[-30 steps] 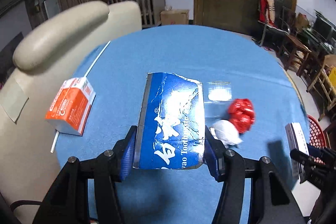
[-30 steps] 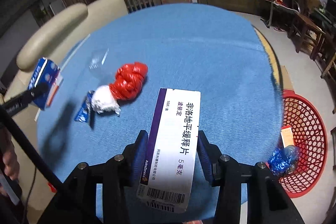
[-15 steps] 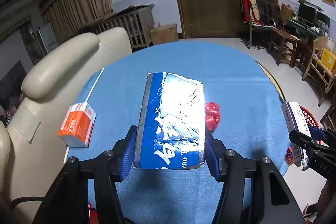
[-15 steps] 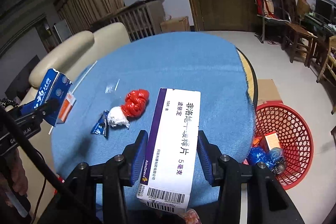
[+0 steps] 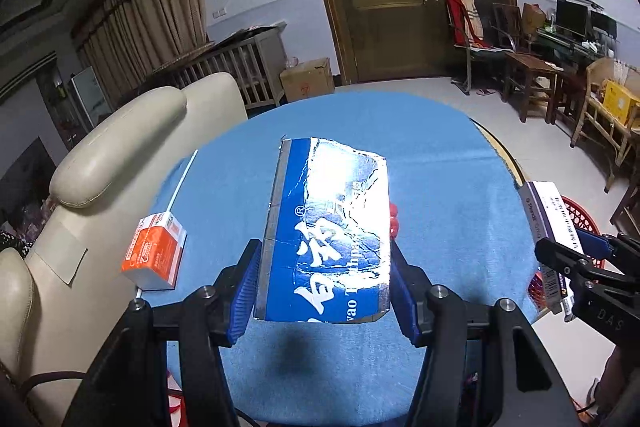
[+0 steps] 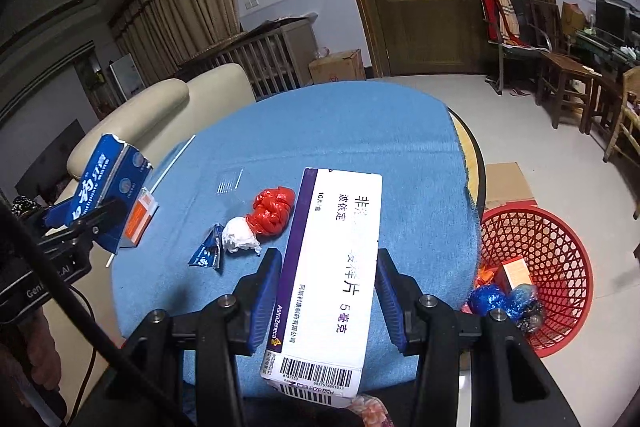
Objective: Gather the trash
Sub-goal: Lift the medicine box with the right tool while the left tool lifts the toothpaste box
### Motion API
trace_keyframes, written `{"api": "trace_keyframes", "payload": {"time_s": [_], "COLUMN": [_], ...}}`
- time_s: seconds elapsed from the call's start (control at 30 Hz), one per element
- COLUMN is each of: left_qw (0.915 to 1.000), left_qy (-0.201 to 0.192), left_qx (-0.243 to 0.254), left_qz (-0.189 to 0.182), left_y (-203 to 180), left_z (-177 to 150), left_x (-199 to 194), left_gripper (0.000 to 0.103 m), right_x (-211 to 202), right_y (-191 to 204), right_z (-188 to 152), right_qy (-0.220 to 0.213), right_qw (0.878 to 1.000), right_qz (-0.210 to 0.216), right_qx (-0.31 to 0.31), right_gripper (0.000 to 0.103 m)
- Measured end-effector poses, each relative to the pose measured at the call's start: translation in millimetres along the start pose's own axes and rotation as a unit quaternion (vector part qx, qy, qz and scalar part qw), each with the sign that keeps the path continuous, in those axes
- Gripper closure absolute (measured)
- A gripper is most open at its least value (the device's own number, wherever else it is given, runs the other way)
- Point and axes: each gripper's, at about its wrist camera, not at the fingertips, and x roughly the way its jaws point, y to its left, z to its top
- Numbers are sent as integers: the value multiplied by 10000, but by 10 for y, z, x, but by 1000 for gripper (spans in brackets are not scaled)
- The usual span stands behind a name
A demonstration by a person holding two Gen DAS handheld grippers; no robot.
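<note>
The left gripper [image 5: 326,279] is clamped on a torn blue toothpaste box [image 5: 328,227] with a glossy, creased face, held above the blue table [image 5: 440,187]. The right gripper [image 6: 326,291] is clamped on a long white medicine box [image 6: 332,267] with a purple edge and a barcode end, left of the red basket [image 6: 560,259].

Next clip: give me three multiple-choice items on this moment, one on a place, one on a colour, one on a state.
1. Where is the red basket?
A on the table
B on the floor beside the table
C on the sofa

2. What colour is the cloth on the table?
A blue
B green
C white

3. The right hand-held gripper is:
A open, holding nothing
B shut on the white medicine box
C shut on a red bag

Key: B, it stands on the floor past the table edge; A, the cloth is blue; B, both fingers press the box's sides.
</note>
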Motion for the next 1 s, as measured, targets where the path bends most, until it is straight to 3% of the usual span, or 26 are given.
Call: {"api": "trace_keyframes", "payload": {"time_s": [0.47, 1.0], "left_qw": [9998, 9994], "left_qy": [-34, 165], "left_qx": [163, 270], "left_qz": [-63, -103], "left_y": [-128, -201], "left_z": [-95, -180], "left_x": [-145, -57], "left_gripper": [42, 41], "right_x": [-144, -42], "right_y": [-62, -59], "right_z": [-51, -153], "right_qy": [-176, 41], "right_qw": [9997, 9997], "right_qz": [13, 92], "right_qx": [141, 219], "right_gripper": [53, 53]}}
